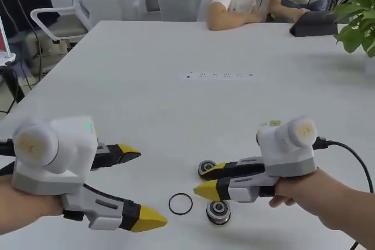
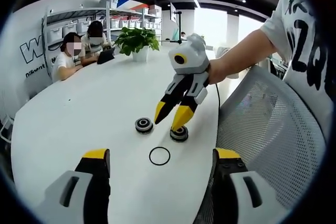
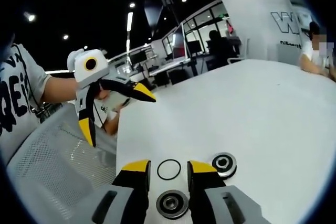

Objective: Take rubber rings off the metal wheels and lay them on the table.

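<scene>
One rubber ring [image 1: 180,204] lies on the table [image 1: 176,57]. The right tool [image 1: 199,181], jaws slightly parted and empty, hovers at the nearer metal wheel [image 1: 218,211], and the left tool [image 1: 152,187] gapes wide, empty. Next it should nip that wheel's ring, apparently still fitted, and peel it off.

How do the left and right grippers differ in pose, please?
The left gripper has its jaws spread wide; the right gripper holds its closer together. The left stands back from the loose rubber ring; the right hangs over a metal wheel, seen between its jaws. Both are open, gripping nothing.
</scene>
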A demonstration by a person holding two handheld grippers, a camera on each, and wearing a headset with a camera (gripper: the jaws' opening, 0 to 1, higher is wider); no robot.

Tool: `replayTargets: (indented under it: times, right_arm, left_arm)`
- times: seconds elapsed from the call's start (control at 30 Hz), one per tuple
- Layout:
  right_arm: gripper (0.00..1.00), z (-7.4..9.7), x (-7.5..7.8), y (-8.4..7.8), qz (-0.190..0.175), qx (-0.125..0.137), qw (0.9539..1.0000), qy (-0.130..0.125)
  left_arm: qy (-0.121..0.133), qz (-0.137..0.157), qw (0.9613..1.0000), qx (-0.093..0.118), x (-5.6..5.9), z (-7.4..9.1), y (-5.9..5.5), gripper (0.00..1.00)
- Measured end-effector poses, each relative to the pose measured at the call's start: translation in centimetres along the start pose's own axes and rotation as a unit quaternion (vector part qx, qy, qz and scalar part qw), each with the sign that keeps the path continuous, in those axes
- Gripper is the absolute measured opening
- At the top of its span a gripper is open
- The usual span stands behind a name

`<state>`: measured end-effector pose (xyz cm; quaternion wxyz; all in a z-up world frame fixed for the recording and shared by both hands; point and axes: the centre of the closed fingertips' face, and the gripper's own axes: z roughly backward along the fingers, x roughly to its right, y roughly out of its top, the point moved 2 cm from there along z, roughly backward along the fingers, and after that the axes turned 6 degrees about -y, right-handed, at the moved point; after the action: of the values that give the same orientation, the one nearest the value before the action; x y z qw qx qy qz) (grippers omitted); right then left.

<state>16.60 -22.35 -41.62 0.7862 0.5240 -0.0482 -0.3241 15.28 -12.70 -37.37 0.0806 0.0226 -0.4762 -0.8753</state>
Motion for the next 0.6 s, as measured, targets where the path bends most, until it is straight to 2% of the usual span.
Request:
replayTargets:
  times: [0.27, 0.5, 0.6]
  right_arm:
    - [0.30, 1.6, 0.1, 0.1, 0.010, 0.014, 0.9998, -0.007]
    - [0.32, 2.7, 0.2, -0.5, 0.015, 0.019, 0.9996, -0.014]
    - [0.34, 3.1, 0.2, -0.9, 0.020, 0.017, 0.9995, -0.017]
  left_arm:
    - [-0.010, -0.010, 0.9999, 0.002, 0.1, -0.8, 1.1, 0.76]
    - [-0.020, -0.021, 0.9996, 0.003, 0.3, -1.7, 2.0, 0.74]
    - [-0.021, -0.022, 0.9995, 0.010, 0.1, -2.1, 2.6, 0.72]
